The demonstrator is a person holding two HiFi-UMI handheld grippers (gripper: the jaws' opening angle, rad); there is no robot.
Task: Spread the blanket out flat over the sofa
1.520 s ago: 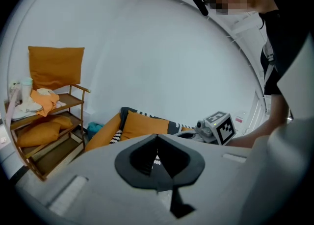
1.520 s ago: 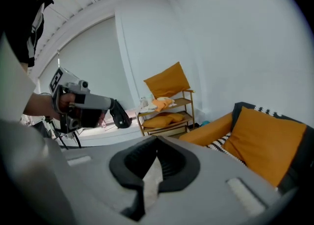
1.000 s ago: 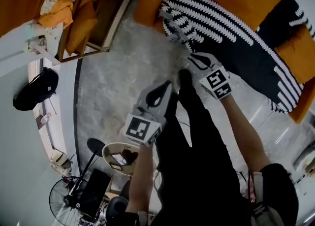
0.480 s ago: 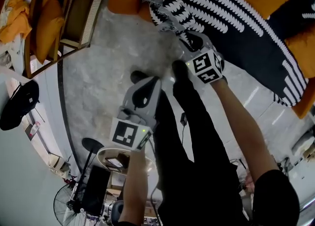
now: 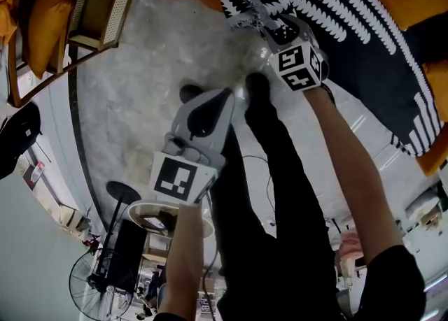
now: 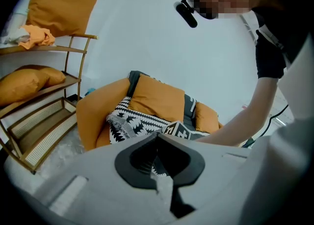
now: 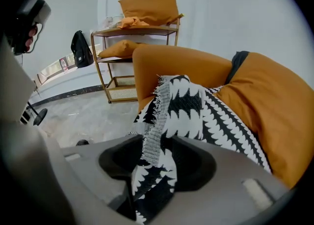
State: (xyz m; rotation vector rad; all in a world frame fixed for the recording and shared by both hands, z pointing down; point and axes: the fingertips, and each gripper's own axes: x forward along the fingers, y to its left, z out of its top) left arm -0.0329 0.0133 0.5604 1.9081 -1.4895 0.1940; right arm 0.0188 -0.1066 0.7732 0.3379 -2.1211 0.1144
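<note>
The right hand-held gripper (image 7: 156,169) is at the front corner of the orange sofa (image 7: 186,67), in the upper middle of the head view. Its jaws are opening. The fringed edge of the black-and-white patterned blanket (image 7: 196,106) hangs down through the gap between them, and the pads do not look pressed onto the cloth.

The rest of the blanket lies draped over the sofa's armrest and seat. It runs from the upper middle of the head view toward the right edge. Near the corner it is bunched and folded, not flat. An orange back cushion (image 7: 274,101) shows bare beside it at the right of the right gripper view.

The left hand-held gripper (image 6: 157,155) is held lower in the head view, over the grey marbled floor (image 5: 140,89) and well apart from the sofa. Its jaws are together with nothing clamped between them. Its own view looks toward the sofa and blanket from a distance.

A metal shelf rack (image 7: 100,67) stands at the upper left of the right gripper view and carries orange pillows (image 7: 147,6). A black bag (image 7: 81,47) hangs just left of the rack.
</note>
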